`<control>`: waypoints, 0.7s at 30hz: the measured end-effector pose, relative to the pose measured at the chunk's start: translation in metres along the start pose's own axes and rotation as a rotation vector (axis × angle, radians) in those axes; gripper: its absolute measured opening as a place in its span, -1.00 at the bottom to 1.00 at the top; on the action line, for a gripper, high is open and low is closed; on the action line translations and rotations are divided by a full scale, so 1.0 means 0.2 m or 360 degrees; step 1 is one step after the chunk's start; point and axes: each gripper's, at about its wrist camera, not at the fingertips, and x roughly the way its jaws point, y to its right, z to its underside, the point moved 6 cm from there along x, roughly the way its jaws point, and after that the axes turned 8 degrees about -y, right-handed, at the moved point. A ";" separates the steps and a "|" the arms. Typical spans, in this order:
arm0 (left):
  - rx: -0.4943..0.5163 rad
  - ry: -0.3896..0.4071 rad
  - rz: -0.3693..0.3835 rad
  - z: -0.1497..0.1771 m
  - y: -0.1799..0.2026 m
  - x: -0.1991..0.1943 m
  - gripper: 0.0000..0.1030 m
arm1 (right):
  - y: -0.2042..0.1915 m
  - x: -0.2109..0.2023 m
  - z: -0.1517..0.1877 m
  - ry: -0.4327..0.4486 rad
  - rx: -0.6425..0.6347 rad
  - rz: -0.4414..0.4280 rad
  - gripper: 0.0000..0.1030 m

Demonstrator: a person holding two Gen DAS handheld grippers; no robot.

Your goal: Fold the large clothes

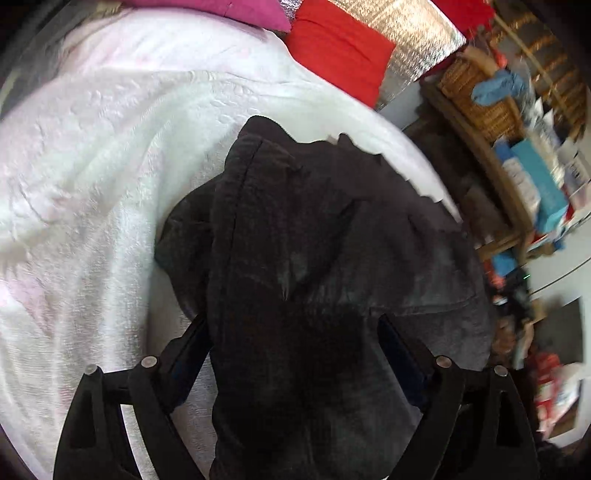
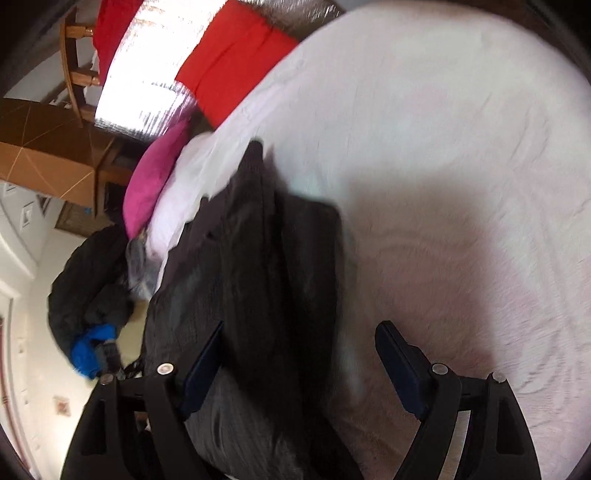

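A large dark grey garment [image 1: 314, 240] lies bunched in thick folds on a bed covered with a white fleecy blanket [image 1: 92, 184]. My left gripper [image 1: 293, 326] is open just above it; the cloth runs between the wide-spread fingers, and the pads do not press on it. In the right wrist view the same garment [image 2: 258, 258] lies along the left edge of the white blanket [image 2: 443, 184]. My right gripper [image 2: 301, 332] is open too. Its left finger [image 2: 207, 350] is over the cloth and its right finger [image 2: 395, 350] over bare blanket. Both views are blurred.
Red pillows [image 1: 340, 48] and a pink pillow [image 1: 240, 11] lie at the head of the bed. Wicker shelves [image 1: 480, 103] with boxes stand past the bed's right edge. Beyond the bed's left side are a dark bundle [image 2: 88, 280], something blue [image 2: 88, 347] and a brown box [image 2: 44, 158].
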 end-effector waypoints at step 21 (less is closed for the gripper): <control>0.0017 -0.0094 -0.0047 0.03 0.05 0.03 0.91 | -0.28 0.28 0.06 -0.0162 -0.0259 -0.0131 0.62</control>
